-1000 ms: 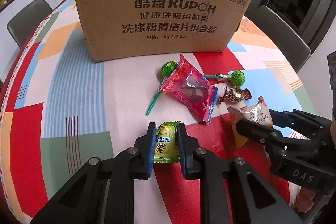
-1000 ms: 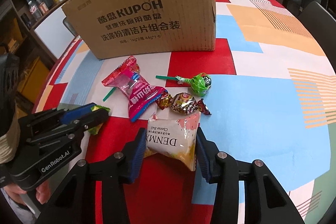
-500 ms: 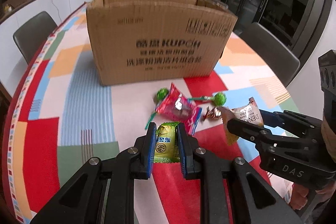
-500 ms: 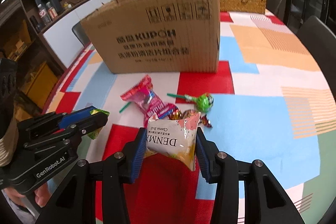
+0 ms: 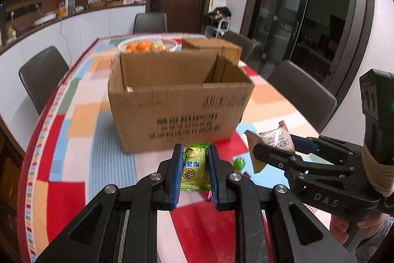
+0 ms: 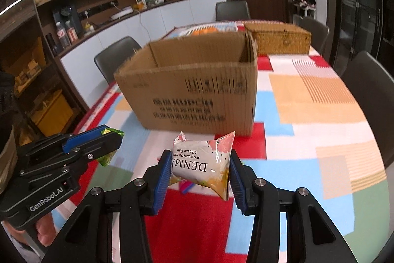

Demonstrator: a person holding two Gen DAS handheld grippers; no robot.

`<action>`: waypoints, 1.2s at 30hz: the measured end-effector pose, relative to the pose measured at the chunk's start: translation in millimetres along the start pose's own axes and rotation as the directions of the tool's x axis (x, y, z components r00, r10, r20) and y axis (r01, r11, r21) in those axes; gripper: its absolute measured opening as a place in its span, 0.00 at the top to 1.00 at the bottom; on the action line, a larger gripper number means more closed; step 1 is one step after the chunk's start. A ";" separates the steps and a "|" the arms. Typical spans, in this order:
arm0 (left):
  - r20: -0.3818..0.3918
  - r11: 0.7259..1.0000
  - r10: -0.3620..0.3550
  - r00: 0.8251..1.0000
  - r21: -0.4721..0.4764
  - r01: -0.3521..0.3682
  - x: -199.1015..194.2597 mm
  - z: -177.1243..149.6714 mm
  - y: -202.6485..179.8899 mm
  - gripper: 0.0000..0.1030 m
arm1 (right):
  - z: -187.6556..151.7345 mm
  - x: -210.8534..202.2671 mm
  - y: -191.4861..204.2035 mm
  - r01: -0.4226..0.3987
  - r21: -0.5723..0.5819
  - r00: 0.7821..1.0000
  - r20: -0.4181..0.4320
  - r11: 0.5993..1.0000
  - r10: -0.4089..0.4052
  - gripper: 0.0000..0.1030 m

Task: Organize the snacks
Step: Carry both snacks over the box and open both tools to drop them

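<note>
My left gripper is shut on a yellow-green candy packet, held above the table in front of the open cardboard box. My right gripper is shut on a white DENMA cheese ball packet, also raised, short of the box. That packet also shows in the left wrist view, and the left gripper's candy shows in the right wrist view. A green lollipop lies on the table below. Other snacks are mostly hidden behind the fingers.
A white basket of oranges and a wicker box stand behind the cardboard box. Grey chairs surround the colourful tablecloth. A kitchen counter runs along the left wall.
Both grippers have risen from the table with their packets, so the box's open top now shows. The remaining snacks have dropped low behind the fingers.
</note>
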State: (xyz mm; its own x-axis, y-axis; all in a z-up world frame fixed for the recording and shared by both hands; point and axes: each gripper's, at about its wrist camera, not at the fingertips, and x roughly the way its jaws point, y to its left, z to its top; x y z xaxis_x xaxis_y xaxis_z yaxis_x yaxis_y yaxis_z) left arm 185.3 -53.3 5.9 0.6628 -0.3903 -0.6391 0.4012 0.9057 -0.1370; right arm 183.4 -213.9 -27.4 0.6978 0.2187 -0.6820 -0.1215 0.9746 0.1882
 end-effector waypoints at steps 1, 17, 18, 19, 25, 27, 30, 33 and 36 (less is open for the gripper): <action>0.014 1.000 0.001 1.000 0.002 -0.001 -2.6 4.1 -0.2 0.80 | 3.9 -2.1 0.7 -0.002 -0.002 1.000 0.011 1.000 0.002 0.56; 0.180 0.998 0.041 0.983 0.046 -0.050 -21.8 68.7 2.6 0.80 | 68.5 -17.1 1.4 -0.006 -0.025 0.986 0.165 1.000 0.010 0.56; 0.185 0.997 0.048 0.982 0.046 -0.057 -20.9 70.7 3.7 0.80 | 73.4 -17.0 1.5 -0.006 -0.028 0.985 0.173 1.000 0.011 0.56; 0.187 0.997 0.055 0.981 0.047 -0.065 -19.8 74.4 4.9 0.80 | 77.9 -16.1 1.6 -0.004 -0.032 0.984 0.177 0.999 0.010 0.56; 0.194 0.995 0.080 0.978 0.050 -0.091 -6.8 97.7 14.3 0.80 | 100.9 -10.7 3.6 0.014 -0.045 0.980 0.198 0.999 -0.005 0.56; 0.186 0.995 0.076 0.980 0.050 -0.087 -0.5 103.9 16.5 0.80 | 108.4 -7.7 3.2 0.020 -0.047 0.980 0.201 0.999 -0.010 0.56; 0.168 0.996 0.065 0.984 0.050 -0.074 11.1 113.0 22.5 0.80 | 119.0 -0.9 2.0 0.020 -0.053 0.981 0.194 0.998 -0.009 0.56; 0.141 0.997 0.056 0.988 0.039 -0.062 25.3 121.7 28.9 0.80 | 128.3 9.0 -0.1 0.016 -0.054 0.985 0.175 0.998 -0.006 0.56; 0.112 0.998 0.053 0.992 0.027 -0.056 38.9 126.4 36.4 0.80 | 138.2 22.0 -3.9 0.021 -0.049 0.988 0.155 0.999 -0.013 0.56</action>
State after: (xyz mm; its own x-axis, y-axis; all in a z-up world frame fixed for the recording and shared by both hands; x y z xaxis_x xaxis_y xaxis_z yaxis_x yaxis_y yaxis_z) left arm 305.6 -56.4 71.8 0.7497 -0.3581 -0.5565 0.3801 0.9214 -0.0808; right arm 296.8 -219.6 54.5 0.8002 0.1957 -0.5669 -0.1411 0.9802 0.1392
